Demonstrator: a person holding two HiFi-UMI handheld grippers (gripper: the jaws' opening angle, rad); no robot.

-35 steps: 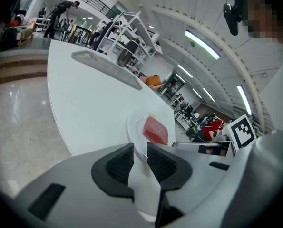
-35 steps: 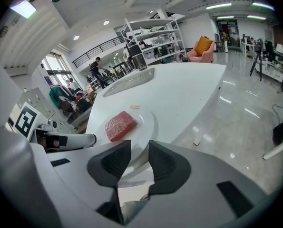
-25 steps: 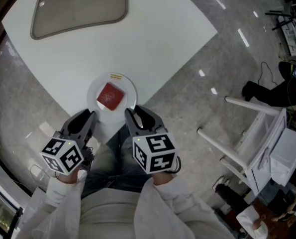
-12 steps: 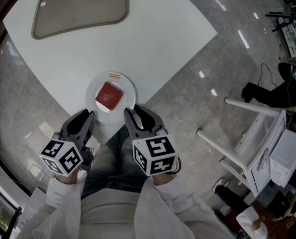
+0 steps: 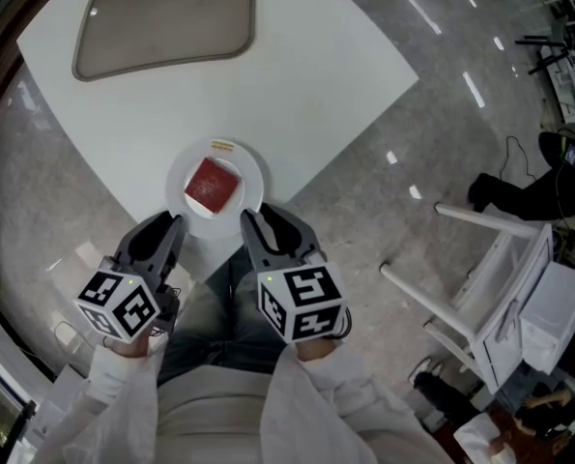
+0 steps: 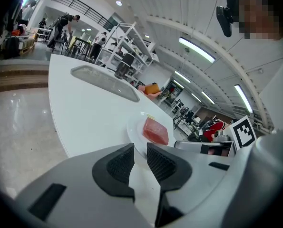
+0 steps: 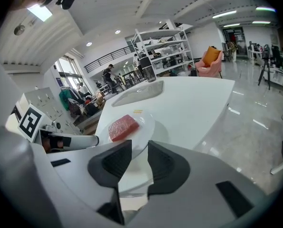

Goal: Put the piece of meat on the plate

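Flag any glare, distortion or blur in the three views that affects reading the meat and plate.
Head view: sharp and evenly lit; bright streaks of glare on the glossy floor; meat and plate read cleanly. Left gripper view: heavy fisheye bends the table edge, and the corners are darkly vignetted. Right gripper view: same fisheye and vignette, meat crisp.

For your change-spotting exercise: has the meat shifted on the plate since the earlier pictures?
No. The meat sits at the middle of the plate, as before.
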